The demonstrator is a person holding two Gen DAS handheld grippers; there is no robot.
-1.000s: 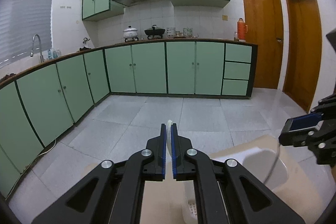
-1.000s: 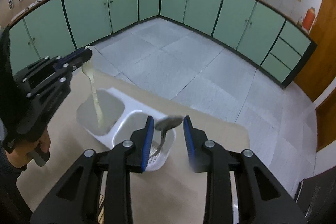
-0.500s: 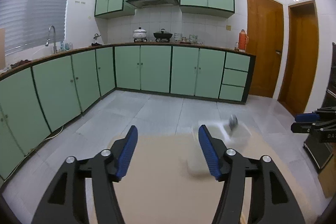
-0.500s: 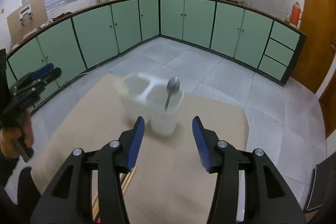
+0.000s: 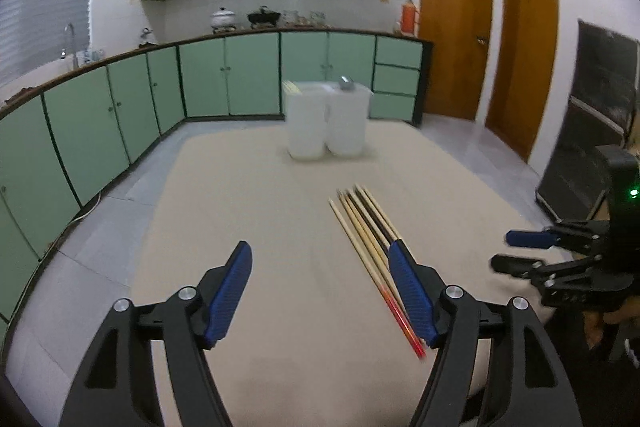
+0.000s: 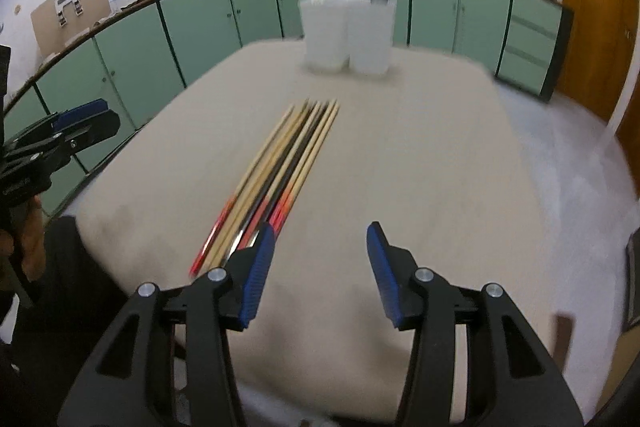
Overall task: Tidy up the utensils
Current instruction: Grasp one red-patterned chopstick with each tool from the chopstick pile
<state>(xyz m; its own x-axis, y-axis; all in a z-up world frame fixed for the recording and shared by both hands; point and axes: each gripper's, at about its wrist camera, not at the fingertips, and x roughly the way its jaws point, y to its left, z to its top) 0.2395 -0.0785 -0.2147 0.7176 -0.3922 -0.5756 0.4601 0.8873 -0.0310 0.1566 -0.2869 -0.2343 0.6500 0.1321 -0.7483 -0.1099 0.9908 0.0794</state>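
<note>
both grippers have pulled back from the holder (image 5: pixel 326 123), jaws just opened and empty, chopsticks (image 6: pixel 280 167) lying between them.

The table (image 5: pixel 248 187) carries everything. At its far end stands the holder (image 5: pixel 326 123), two compartments side by side. A spoon (image 5: pixel 346 83) sticks up from the holder's right compartment; stick ends show in its left. Nearer than the holder, well apart from it, a bundle of chopsticks (image 6: pixel 280 171) lies flat on the table, tips towards the holder.
</note>
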